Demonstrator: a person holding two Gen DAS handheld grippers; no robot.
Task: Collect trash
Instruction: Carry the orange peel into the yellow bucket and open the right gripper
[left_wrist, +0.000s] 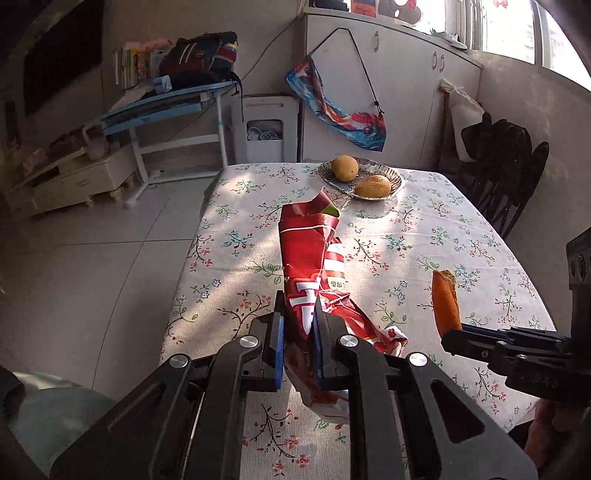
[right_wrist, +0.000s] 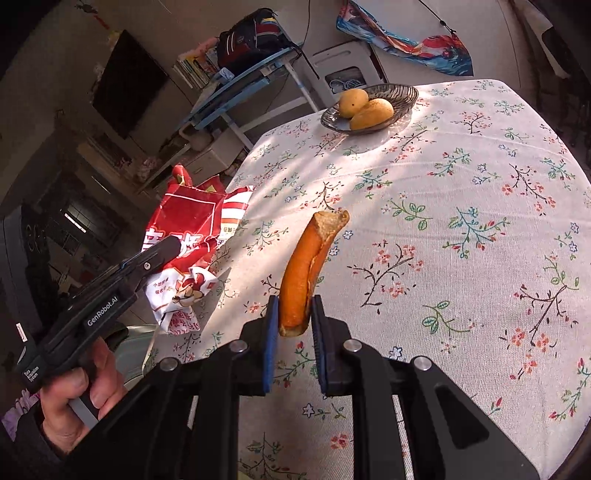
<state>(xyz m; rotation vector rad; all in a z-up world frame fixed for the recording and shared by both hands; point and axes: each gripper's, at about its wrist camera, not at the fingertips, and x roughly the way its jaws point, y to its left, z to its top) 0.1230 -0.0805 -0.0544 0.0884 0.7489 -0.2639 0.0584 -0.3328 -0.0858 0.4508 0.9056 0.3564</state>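
Note:
My left gripper (left_wrist: 298, 321) is shut on a crumpled red and white snack wrapper (left_wrist: 310, 254) and holds it above the floral tablecloth (left_wrist: 424, 229). The wrapper also shows in the right wrist view (right_wrist: 192, 229), with the left gripper (right_wrist: 162, 251) on it. My right gripper (right_wrist: 293, 314) is shut on an orange piece of bread crust (right_wrist: 310, 266) and holds it upright above the table. The crust shows in the left wrist view (left_wrist: 446, 302) at the right, with the right gripper (left_wrist: 458, 334) below it.
A glass dish (left_wrist: 397, 181) with two mangoes (left_wrist: 344, 168) stands at the table's far end; it also shows in the right wrist view (right_wrist: 404, 98). A dark chair (left_wrist: 509, 177) is at the right. A blue desk (left_wrist: 166, 107) and tiled floor lie to the left.

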